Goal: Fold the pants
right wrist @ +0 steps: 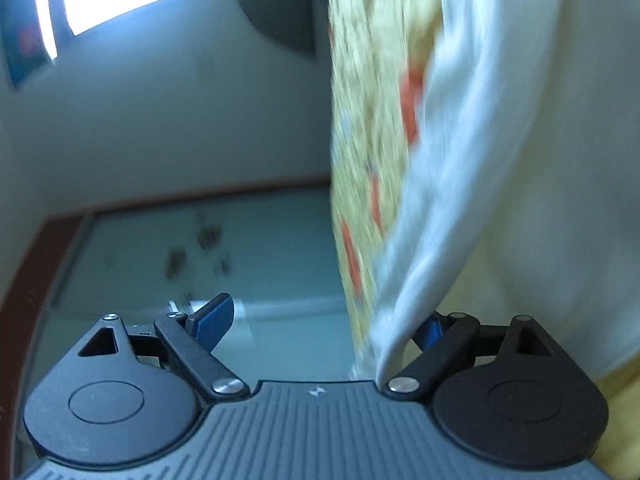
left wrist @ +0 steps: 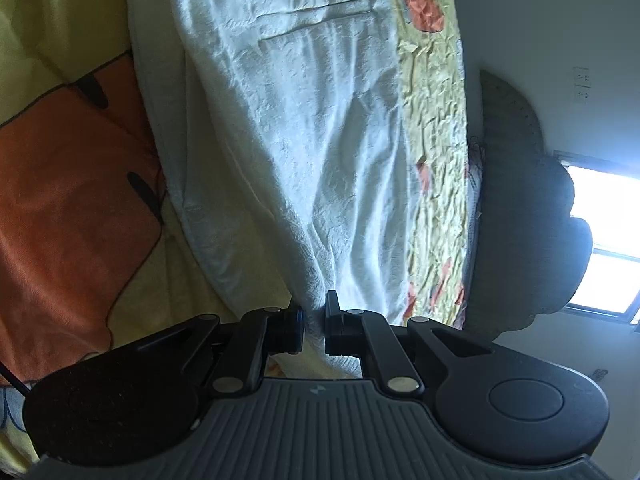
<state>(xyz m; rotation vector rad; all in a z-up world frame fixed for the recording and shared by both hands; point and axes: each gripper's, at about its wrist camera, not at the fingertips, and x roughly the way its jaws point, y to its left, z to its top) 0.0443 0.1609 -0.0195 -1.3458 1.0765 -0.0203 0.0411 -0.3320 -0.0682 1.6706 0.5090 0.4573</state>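
Left tool [left wrist: 314, 330] pinches pants [left wrist: 288, 120]; right tool [right wrist: 320, 328] gapes.

Yellow-and-orange blanket [left wrist: 436, 128], grey headboard [left wrist: 520, 216], bright window [left wrist: 604, 232].

one pair of white pants [left wrist: 304, 128], one yellow patterned blanket [left wrist: 436, 128], two grippers, one window [left wrist: 600, 240].
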